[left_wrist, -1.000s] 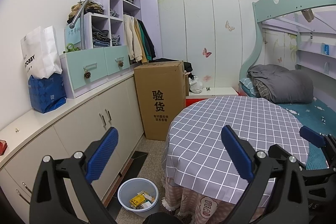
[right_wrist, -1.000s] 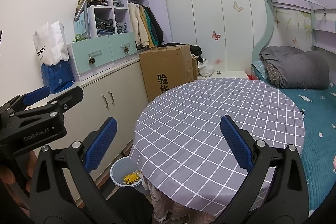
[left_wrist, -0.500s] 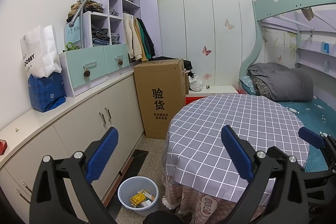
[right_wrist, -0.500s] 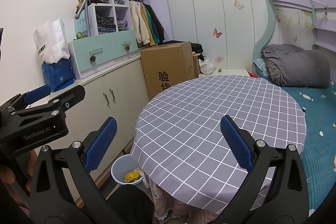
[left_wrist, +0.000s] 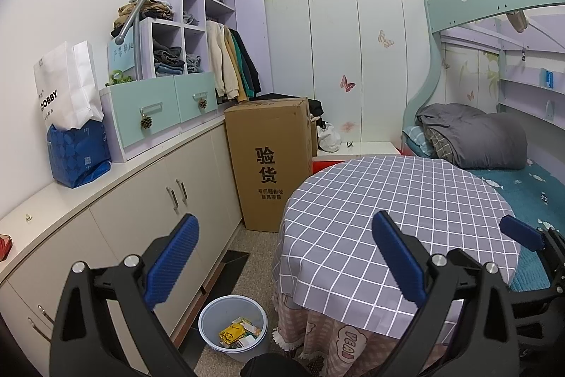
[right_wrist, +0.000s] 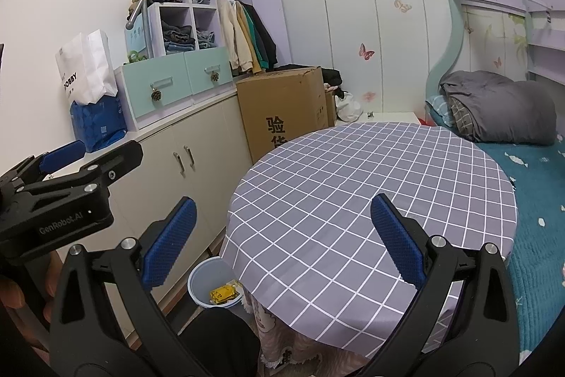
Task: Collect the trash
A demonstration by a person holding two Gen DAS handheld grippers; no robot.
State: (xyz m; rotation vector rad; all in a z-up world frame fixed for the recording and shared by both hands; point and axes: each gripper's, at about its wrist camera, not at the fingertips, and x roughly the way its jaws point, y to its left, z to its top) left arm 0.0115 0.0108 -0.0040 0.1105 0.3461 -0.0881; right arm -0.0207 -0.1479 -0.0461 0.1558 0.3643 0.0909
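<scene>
Gaping, empty ribbed-blue-padded left claw (left_wrist: 286, 257) and right claw (right_wrist: 282, 242) over round checked tablecloth (right_wrist: 370, 193), plastic bin (left_wrist: 212, 320) below.

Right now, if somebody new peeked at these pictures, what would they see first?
Probably the round table with the grey checked tablecloth, filling the middle of the room with nothing on top. Next, the tall cardboard box standing between the table and the cupboards, and the pale blue trash bin on the floor by the table's left edge, with a yellow wrapper inside. Both the left gripper and right gripper are open and empty.
</scene>
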